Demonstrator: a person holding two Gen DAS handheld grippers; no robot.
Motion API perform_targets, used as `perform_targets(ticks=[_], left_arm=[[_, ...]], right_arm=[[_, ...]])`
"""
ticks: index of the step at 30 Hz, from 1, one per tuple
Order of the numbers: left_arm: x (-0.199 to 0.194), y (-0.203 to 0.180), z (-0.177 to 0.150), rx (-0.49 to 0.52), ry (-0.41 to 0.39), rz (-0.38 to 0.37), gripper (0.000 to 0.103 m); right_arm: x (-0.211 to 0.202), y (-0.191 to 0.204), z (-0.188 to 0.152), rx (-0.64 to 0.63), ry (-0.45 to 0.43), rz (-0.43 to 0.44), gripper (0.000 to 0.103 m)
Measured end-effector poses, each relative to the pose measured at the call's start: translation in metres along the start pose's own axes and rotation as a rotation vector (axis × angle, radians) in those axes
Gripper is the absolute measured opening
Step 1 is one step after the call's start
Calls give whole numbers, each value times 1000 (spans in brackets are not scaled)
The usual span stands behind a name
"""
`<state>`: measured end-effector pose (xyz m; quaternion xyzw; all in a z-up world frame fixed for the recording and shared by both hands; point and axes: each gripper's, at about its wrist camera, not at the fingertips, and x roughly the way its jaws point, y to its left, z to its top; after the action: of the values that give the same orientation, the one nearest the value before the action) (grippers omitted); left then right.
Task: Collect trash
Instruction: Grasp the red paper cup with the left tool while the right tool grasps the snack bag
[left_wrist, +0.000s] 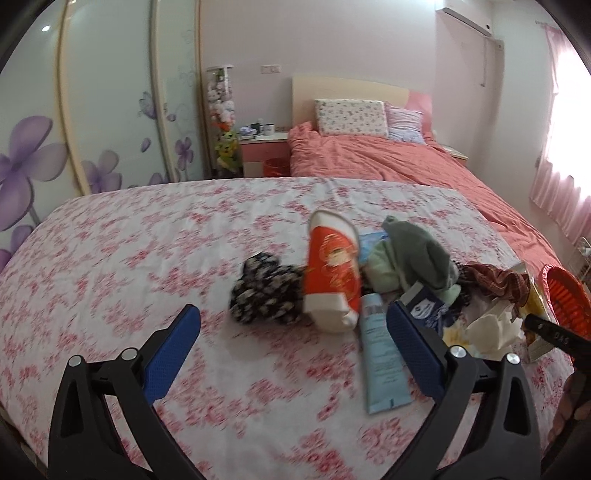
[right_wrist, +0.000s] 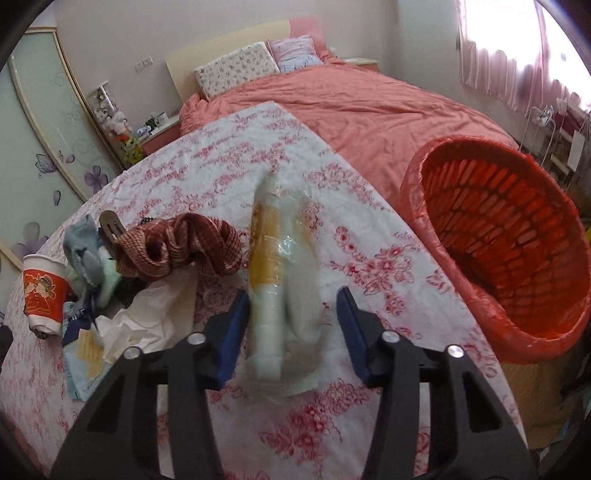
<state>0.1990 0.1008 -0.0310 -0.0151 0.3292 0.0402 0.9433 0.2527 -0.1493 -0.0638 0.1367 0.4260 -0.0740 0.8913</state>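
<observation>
Clutter lies heaped on a floral sheet (left_wrist: 129, 258) spread over the foot of a bed. The left wrist view alone shows the whole heap: a red paper cup (left_wrist: 332, 273) lying on its side, a black-and-white patterned cloth (left_wrist: 266, 291) touching its left side, a pale blue tube (left_wrist: 380, 362) just below it, and green cloth (left_wrist: 410, 254) to its right. The left tongs (left_wrist: 293, 354) stand wide open above bare sheet, nothing between the pads, the tube just beside the right-hand pad. The right wrist view alone shows a clear plastic wrapper (right_wrist: 273, 266) with a white and yellow pack inside, lying lengthwise between the pads of the right tongs (right_wrist: 291, 332); the left pad touches or nearly touches it, the right pad stands apart, so the grip is not closed. A red-brown woven cloth (right_wrist: 181, 247) and crumpled white tissue (right_wrist: 147, 321) lie to the wrapper's left. An orange slatted basket (right_wrist: 517, 236) lined with a red bag sits at the sheet's right edge, its mouth tipped toward the camera. Open sheet stretches left of the heap and between wrapper and basket; the salmon duvet (right_wrist: 369, 110) beyond is bare.
</observation>
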Motion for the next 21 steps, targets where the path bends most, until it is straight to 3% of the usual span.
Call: perform_targets(ticks=[3, 13, 19, 21], left_arm=[[13, -10, 7, 20, 10, -11, 88], [52, -20, 27, 40, 86, -16, 73], [66, -34, 25, 69, 145, -60, 54], [68, -36, 23, 74, 152, -69, 43]], right_arm=[[2, 2, 1, -28, 3, -10, 33], [3, -3, 4, -32, 10, 18, 30], [3, -5, 5, -36, 6, 30, 27], [3, -6, 4, -32, 7, 36, 24]])
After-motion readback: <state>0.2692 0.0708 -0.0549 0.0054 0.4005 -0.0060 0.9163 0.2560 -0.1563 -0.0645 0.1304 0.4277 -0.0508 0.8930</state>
